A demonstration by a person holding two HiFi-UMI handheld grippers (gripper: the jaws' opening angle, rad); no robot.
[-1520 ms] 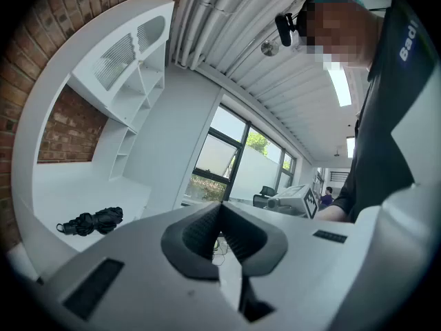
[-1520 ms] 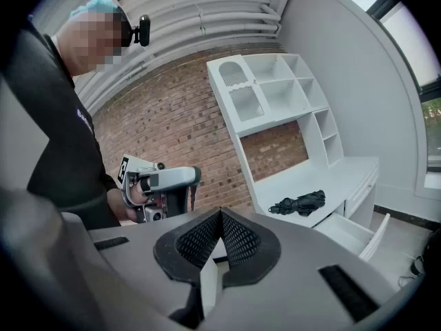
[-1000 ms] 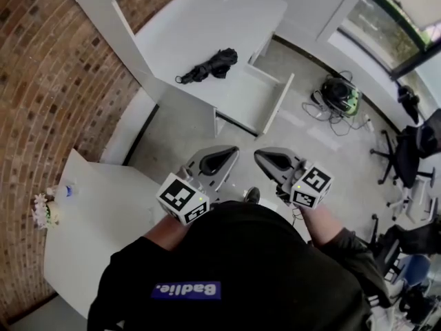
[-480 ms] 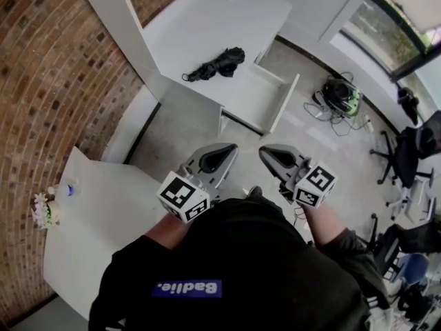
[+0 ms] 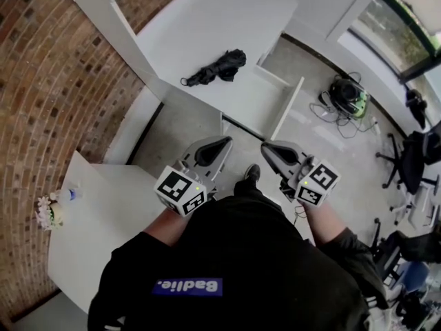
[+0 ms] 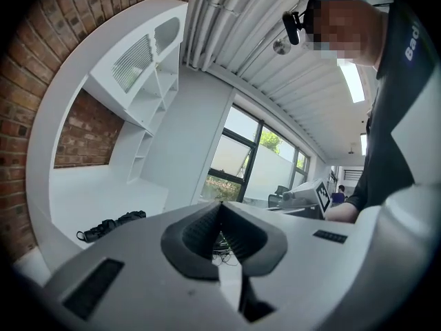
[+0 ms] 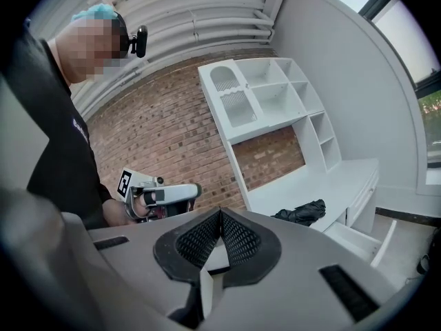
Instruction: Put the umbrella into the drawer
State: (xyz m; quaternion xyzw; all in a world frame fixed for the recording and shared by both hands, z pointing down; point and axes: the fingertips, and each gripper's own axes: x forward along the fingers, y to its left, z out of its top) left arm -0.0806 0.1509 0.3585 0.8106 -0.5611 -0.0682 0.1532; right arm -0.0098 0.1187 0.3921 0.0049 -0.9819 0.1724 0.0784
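Observation:
A black folded umbrella (image 5: 217,67) lies on the white desk (image 5: 207,26), well ahead of both grippers. It also shows small in the left gripper view, umbrella (image 6: 110,227), and in the right gripper view, umbrella (image 7: 302,212). The desk's white drawer (image 5: 275,102) stands pulled open to the right of the umbrella; the drawer (image 7: 362,236) looks empty. My left gripper (image 5: 224,142) and right gripper (image 5: 266,145) are held side by side in front of the person's chest and point toward the desk. Both are shut with nothing between the jaws. Each gripper's closed tip fills its own view: left gripper (image 6: 220,204), right gripper (image 7: 220,211).
A brick wall (image 5: 48,81) runs along the left. A low white table (image 5: 103,219) with a small flower pot (image 5: 48,212) stands at the person's left. A dark bag with cables (image 5: 342,92) lies on the floor at right, with office chairs (image 5: 413,157) beyond. White shelves (image 7: 269,98) rise above the desk.
Both grippers have moved a little forward toward the desk, still shut. The umbrella and the drawer have not moved.

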